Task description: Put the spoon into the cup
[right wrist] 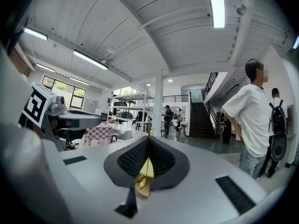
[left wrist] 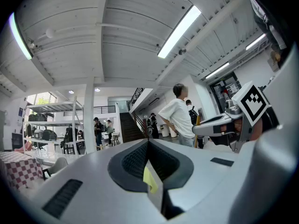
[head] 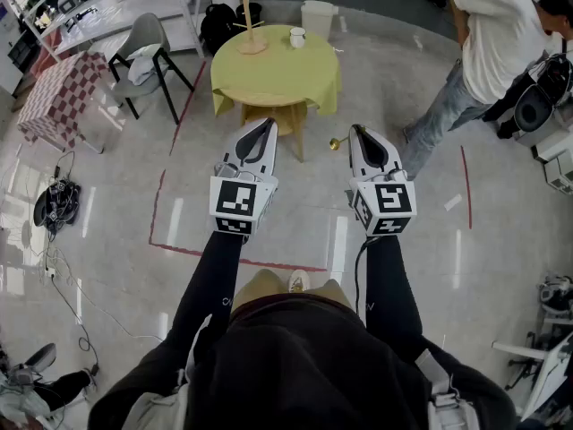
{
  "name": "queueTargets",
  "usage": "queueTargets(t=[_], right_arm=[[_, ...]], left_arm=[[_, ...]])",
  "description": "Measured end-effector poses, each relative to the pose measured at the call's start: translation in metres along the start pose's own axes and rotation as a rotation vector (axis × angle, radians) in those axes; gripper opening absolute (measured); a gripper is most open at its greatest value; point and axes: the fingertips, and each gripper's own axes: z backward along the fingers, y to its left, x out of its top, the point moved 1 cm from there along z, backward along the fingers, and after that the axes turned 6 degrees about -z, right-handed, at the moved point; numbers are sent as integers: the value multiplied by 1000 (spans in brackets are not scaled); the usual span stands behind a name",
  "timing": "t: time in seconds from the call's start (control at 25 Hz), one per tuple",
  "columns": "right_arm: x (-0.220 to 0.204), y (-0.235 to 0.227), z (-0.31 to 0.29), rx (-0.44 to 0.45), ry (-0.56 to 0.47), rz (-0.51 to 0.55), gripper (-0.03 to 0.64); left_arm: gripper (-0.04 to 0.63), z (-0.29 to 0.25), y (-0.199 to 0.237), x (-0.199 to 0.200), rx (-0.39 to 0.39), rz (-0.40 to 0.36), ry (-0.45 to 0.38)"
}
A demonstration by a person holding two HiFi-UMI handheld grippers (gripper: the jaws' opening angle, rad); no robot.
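Note:
A white cup stands on the round yellow table some way ahead of me. Both grippers are held level in the air, well short of the table. My right gripper is shut on a gold spoon, which sticks out to the left of its tip. In the right gripper view the spoon is pinched between the dark pads. My left gripper has its jaws together with nothing held; in its own view the left gripper shows the pads meeting.
A wooden rack stands on the table beside the cup, and a white bucket sits behind it. A chair and a checkered table are at the left. A person stands at the right. Red tape lines mark the floor.

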Motion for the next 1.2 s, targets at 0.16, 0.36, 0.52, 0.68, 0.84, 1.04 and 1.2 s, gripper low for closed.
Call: queueTargets(t=[0.16, 0.36, 0.52, 0.68, 0.84, 1.04, 1.2], right_arm=[[-2, 2, 0, -1, 6, -7, 28], [-2, -3, 1, 7, 7, -2, 28], [-6, -9, 2, 22, -2, -23, 27], [-2, -14, 2, 42, -11, -15, 28], [5, -15, -1, 45, -25, -1, 28], [3, -25, -28, 50, -28, 7, 28], [-8, -30, -61, 50, -14, 13, 28]], left_arm=[[15, -2, 4, -1, -2, -3, 9], [15, -5, 2, 3, 6, -9, 10], [15, -9, -3, 2, 6, -7, 7], [15, -12, -3, 6, 17, -13, -3], [15, -10, 2, 6, 22, -13, 0], [15, -27, 20, -6, 45, -7, 2], [15, -54, 38, -27, 43, 9, 5]])
